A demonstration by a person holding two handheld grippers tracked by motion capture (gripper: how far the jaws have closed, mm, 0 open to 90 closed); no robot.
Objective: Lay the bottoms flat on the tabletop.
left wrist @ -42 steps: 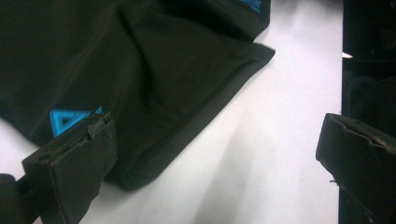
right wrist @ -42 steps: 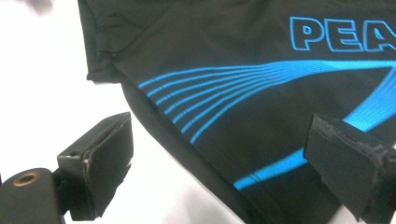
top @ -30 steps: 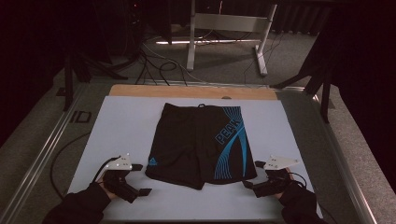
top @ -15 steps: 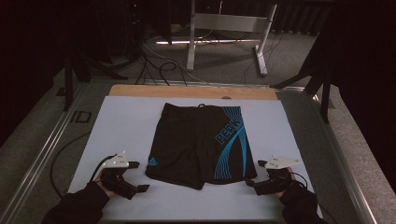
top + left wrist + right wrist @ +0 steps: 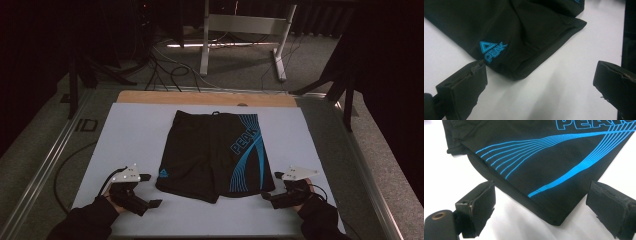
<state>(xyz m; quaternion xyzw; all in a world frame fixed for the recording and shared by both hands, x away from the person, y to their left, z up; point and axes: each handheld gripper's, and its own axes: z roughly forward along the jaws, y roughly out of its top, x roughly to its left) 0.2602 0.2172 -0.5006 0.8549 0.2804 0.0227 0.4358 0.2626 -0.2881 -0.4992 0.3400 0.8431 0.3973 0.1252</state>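
My left tool (image 5: 151,190) and right tool (image 5: 270,186), both agape, flank limp, slick shorts (image 5: 214,152) (judgement: pinch hem corners).

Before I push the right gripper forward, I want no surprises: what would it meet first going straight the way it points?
Probably the black shorts: their near hem corner lies between the open jaws of the right gripper, just ahead. How high the jaws ride above the white table is unclear.

Black shorts (image 5: 215,152) between hand-held grippers
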